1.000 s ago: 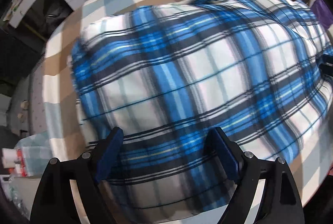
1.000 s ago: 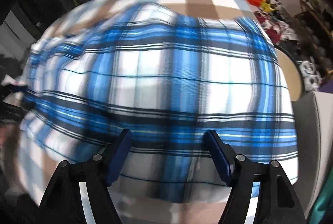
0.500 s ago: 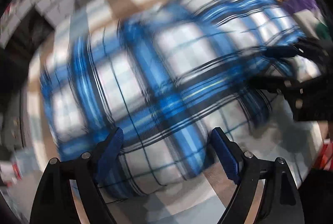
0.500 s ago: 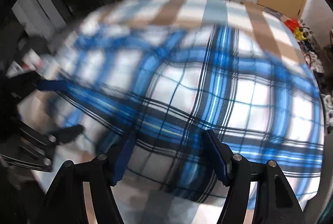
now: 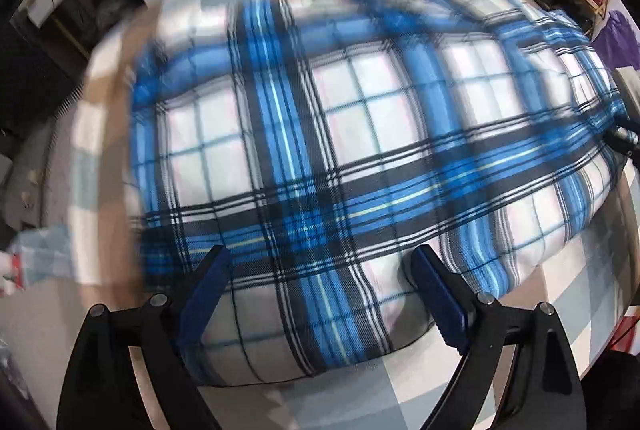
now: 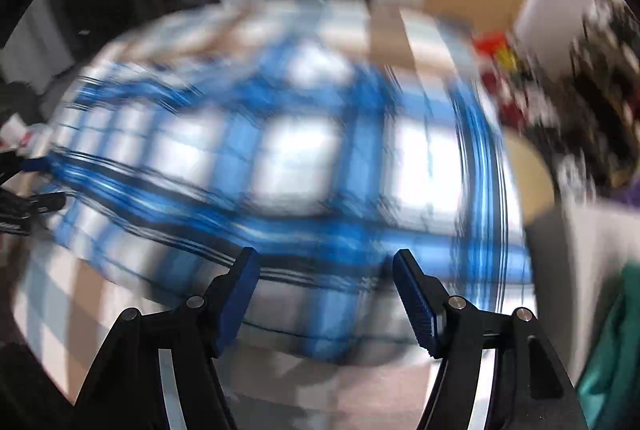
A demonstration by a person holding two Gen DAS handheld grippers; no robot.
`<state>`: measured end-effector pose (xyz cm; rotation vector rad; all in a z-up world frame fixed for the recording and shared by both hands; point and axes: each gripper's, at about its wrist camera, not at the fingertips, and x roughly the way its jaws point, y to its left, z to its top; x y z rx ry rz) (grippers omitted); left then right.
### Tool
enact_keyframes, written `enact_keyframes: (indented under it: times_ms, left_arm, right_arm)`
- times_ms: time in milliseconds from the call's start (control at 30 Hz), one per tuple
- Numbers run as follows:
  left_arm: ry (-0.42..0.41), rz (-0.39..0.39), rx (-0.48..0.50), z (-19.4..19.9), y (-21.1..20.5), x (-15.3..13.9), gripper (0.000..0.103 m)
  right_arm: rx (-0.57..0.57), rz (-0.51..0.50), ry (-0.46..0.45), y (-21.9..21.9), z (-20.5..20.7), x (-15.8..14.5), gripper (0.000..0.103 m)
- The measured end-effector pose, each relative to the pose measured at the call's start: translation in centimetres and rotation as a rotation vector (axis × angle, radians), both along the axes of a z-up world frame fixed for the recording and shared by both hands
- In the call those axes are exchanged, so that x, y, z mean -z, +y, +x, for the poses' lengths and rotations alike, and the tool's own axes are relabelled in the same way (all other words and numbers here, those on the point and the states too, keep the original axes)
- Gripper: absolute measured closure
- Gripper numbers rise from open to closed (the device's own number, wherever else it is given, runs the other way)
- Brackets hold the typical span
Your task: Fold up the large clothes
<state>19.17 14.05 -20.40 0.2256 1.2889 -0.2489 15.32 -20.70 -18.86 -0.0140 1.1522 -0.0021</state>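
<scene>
Both grippers, left (image 5: 320, 286) and right (image 6: 324, 290), hang wide open, empty, over the folded plaid garment (image 5: 340, 150); left jaws just widened. Next probably grabbing the near edge below.

A table under a checked tablecloth (image 5: 580, 294) bears one folded blue plaid garment (image 5: 340, 158).

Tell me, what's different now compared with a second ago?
The left gripper has swung over the blue plaid garment, and its jaws have just been opening wider; cloth lies beneath them, unpinched. The right gripper slid sideways, blurring its view. Unchanged: both grippers hold nothing, and the garment stays spread on the checked tablecloth.
</scene>
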Motion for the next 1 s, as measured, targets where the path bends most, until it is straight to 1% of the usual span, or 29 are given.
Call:
enact_keyframes:
  times_ms: [33, 67, 100, 133, 200, 233, 267, 300, 333, 367, 433, 467, 500, 567, 600, 633, 667, 700, 733, 767, 833, 867, 900, 967, 1000]
  left_arm:
    - [0.002, -0.025, -0.024, 0.3, 0.4, 0.1, 0.014]
    - [0.012, -0.047, -0.057, 0.7, 0.8, -0.1, 0.014]
    - [0.014, -0.058, -0.073, 0.8, 1.0, -0.4, 0.014]
    - [0.007, -0.074, -0.083, 0.7, 1.4, -1.1, 0.014]
    - [-0.065, -0.099, -0.107, -0.7, 2.7, -3.5, 0.014]
    - [-0.097, -0.114, -0.118, -1.4, 3.4, -4.6, 0.014]
    - [-0.116, -0.129, -0.128, -2.1, 4.1, -5.3, 0.014]
    - [-0.134, -0.153, -0.137, -3.1, 5.1, -6.0, 0.014]
    - [-0.148, -0.179, -0.138, -4.0, 5.9, -6.5, 0.014]
    - [-0.151, -0.182, -0.145, -4.7, 6.5, -6.7, 0.014]
    - [-0.147, -0.191, -0.193, -5.3, 6.9, -6.1, 0.014]
    - [-0.134, -0.22, -0.216, -5.8, 7.1, -5.7, 0.014]
    - [-0.119, -0.251, -0.245, -6.4, 7.4, -5.6, 0.014]
    - [-0.071, -0.318, -0.315, -7.8, 8.5, -4.5, 0.014]
    - [-0.044, -0.34, -0.367, -8.1, 9.3, -4.0, 0.014]
    - [-0.029, -0.333, -0.427, -8.3, 10.1, -3.5, 0.014]
    - [-0.026, -0.321, -0.462, -8.5, 10.2, -3.2, 0.014]
    - [-0.032, -0.319, -0.497, -8.3, 10.6, -3.0, 0.014]
    - [-0.035, -0.333, -0.519, -8.1, 10.6, -2.8, 0.014]
    - [-0.017, -0.343, -0.521, -7.7, 10.7, -2.4, 0.014]
    - [0.008, -0.332, -0.527, -7.0, 10.6, -1.9, 0.014]
    - [0.009, -0.34, -0.518, -6.7, 10.5, -1.8, 0.014]
    - [0.011, -0.356, -0.504, -6.3, 10.3, -1.6, 0.014]
    - [0.029, -0.372, -0.495, -5.3, 10.0, -1.1, 0.014]
    - [0.018, -0.375, -0.496, -5.9, 9.9, -1.2, 0.014]
  right_arm:
    - [0.017, 0.023, 0.055, -0.6, 0.0, 1.7, 0.033]
    - [0.026, 0.048, -0.004, -0.9, -0.5, 1.8, 0.032]
    - [0.032, 0.054, 0.004, -1.0, -0.5, 2.0, 0.033]
    - [0.054, 0.081, 0.017, -1.3, -0.7, 2.1, 0.036]
    - [0.086, 0.189, -0.046, -2.1, -2.3, 1.1, 0.037]
    - [0.095, 0.277, -0.103, -2.7, -3.9, 0.3, 0.037]
    - [0.104, 0.33, -0.131, -3.1, -5.0, 0.0, 0.036]
    - [0.12, 0.38, -0.158, -3.8, -6.4, -0.3, 0.031]
    - [0.151, 0.427, -0.19, -4.6, -8.1, -0.3, 0.023]
    - [0.174, 0.444, -0.198, -5.2, -9.0, -0.3, 0.021]
    - [0.228, 0.47, -0.183, -6.2, -11.0, 1.0, 0.021]
    - [0.253, 0.52, -0.174, -6.9, -11.8, 2.0, 0.021]
    - [0.273, 0.556, -0.164, -7.4, -11.6, 2.0, 0.021]
    - [0.368, 0.679, -0.126, -9.3, -12.0, 4.3, 0.021]
    - [0.392, 0.707, -0.116, -10.0, -11.3, 4.2, 0.02]
    - [0.42, 0.746, -0.099, -10.6, -11.1, 4.8, 0.02]
    - [0.451, 0.774, -0.087, -11.3, -10.9, 5.3, 0.02]
    - [0.474, 0.788, -0.083, -12.0, -9.7, 4.7, 0.02]
    - [0.516, 0.787, -0.07, -12.7, -9.5, 5.1, 0.02]
    - [0.54, 0.774, -0.058, -13.5, -9.8, 4.2, 0.02]
    - [0.568, 0.777, -0.065, -13.8, -9.1, 4.6, 0.02]
    - [0.577, 0.783, -0.067, -13.9, -8.8, 4.8, 0.02]
    - [0.581, 0.78, -0.069, -13.6, -8.2, 3.8, 0.02]
    - [0.604, 0.768, -0.092, -13.6, -7.9, 3.9, 0.019]
    - [0.609, 0.767, -0.098, -13.7, -7.5, 3.7, 0.016]
